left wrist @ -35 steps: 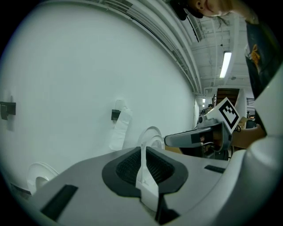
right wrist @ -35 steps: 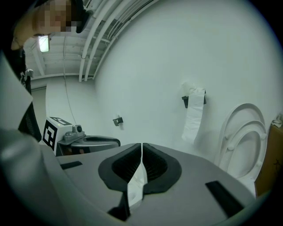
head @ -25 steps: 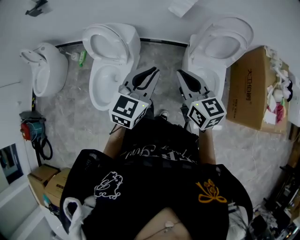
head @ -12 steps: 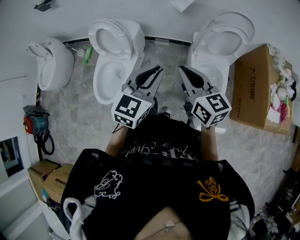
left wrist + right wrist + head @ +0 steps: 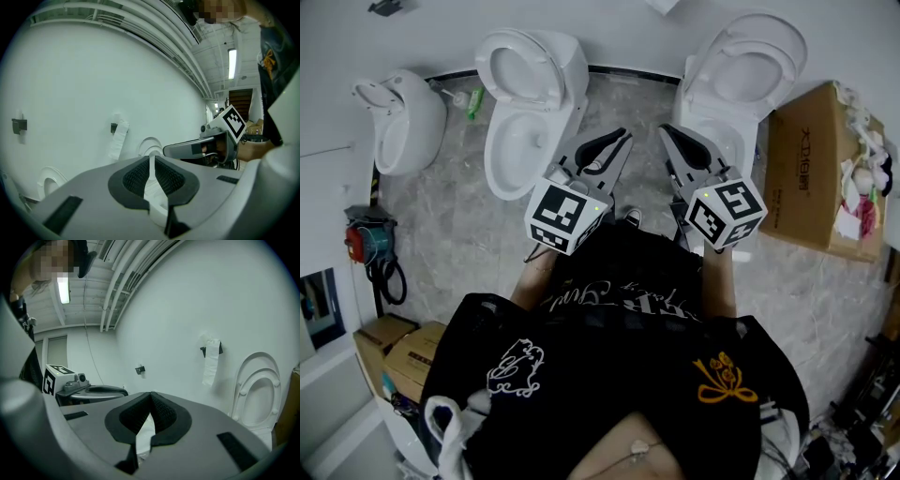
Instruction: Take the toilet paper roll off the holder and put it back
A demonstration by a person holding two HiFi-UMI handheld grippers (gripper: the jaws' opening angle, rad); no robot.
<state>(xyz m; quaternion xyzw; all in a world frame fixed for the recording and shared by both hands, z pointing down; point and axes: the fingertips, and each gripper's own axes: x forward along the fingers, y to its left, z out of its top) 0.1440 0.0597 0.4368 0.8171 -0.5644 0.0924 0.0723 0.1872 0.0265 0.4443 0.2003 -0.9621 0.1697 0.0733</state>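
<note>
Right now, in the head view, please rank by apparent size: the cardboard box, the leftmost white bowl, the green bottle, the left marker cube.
1. Cardboard box
2. Leftmost white bowl
3. Left marker cube, nearly the bowl's size only because it sits close to the camera
4. Green bottle

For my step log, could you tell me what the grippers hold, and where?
Nothing: left gripper and right gripper are both empty; the toilet paper roll hangs on its wall holder.
</note>
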